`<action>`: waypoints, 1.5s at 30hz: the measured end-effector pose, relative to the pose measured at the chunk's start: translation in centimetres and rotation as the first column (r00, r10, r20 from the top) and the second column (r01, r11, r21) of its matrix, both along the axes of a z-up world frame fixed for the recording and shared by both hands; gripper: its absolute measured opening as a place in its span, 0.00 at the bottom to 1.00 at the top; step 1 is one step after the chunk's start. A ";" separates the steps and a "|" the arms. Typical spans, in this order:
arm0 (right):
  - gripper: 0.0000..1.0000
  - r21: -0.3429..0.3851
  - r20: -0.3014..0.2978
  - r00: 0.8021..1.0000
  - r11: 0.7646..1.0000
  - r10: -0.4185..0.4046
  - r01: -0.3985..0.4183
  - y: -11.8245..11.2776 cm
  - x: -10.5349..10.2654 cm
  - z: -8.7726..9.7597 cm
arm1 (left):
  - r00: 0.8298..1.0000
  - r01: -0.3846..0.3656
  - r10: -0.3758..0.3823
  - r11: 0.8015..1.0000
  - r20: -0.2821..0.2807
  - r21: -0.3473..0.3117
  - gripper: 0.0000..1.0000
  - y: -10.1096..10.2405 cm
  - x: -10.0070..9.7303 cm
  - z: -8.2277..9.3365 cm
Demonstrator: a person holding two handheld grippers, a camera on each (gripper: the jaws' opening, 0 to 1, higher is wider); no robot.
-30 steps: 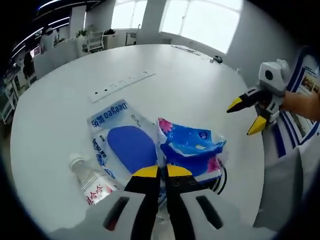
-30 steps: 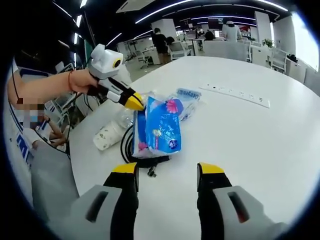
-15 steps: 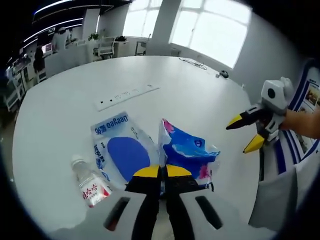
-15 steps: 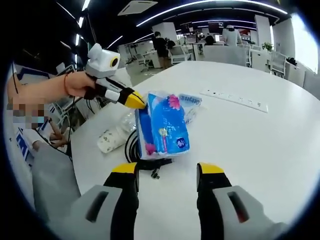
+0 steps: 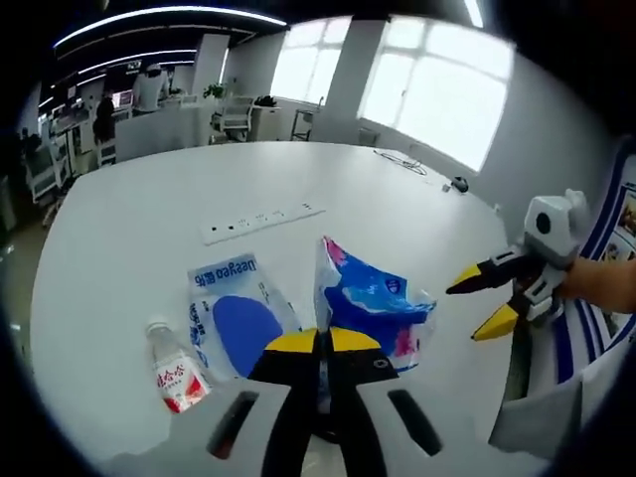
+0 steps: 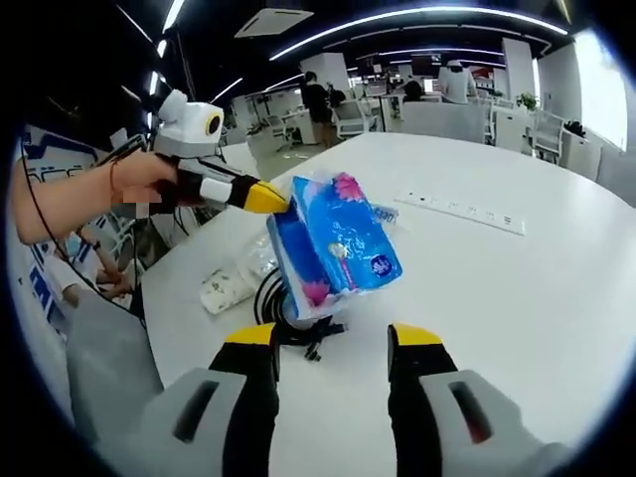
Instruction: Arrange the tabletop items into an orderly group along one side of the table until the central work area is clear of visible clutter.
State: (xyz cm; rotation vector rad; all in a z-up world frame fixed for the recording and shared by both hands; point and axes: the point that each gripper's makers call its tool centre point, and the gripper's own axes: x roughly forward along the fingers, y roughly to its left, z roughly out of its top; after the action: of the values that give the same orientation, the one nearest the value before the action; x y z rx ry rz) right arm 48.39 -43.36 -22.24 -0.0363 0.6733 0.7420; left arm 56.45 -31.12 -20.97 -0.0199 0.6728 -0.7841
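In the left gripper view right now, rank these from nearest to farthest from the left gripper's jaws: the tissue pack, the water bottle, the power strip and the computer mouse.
1. Tissue pack: pinched in the left gripper, lifted.
2. Water bottle: lying on the table, low left.
3. Power strip: flat near the table's middle.
4. Mouse: at the far edge, upper right.

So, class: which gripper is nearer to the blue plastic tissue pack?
Left. The left gripper is shut on a corner of the blue plastic tissue pack, holding it; the right gripper is open, below it, not touching.
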 end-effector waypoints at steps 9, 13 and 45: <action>0.36 0.047 0.019 0.998 0.997 -0.065 0.064 -0.1 0.4 1.7 | 0.999 -0.029 0.031 0.999 0.044 -0.035 0.00 -1.1 -0.9 2.4; 0.34 0.052 0.025 0.996 0.995 -0.091 0.089 -0.1 0.5 2.1 | 0.997 -0.047 0.050 0.997 0.057 -0.053 0.00 -1.5 -1.3 3.2; 0.00 0.082 0.090 0.957 0.959 -0.277 0.270 -5.3 -0.4 4.7 | 0.993 -0.085 0.095 0.986 0.068 -0.142 0.00 -6.2 -5.3 5.9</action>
State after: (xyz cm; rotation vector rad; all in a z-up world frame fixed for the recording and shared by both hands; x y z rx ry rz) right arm 47.98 -48.69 -17.54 0.0814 0.5423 0.4922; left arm 51.17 -37.35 -15.03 -0.1463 0.5420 -0.7397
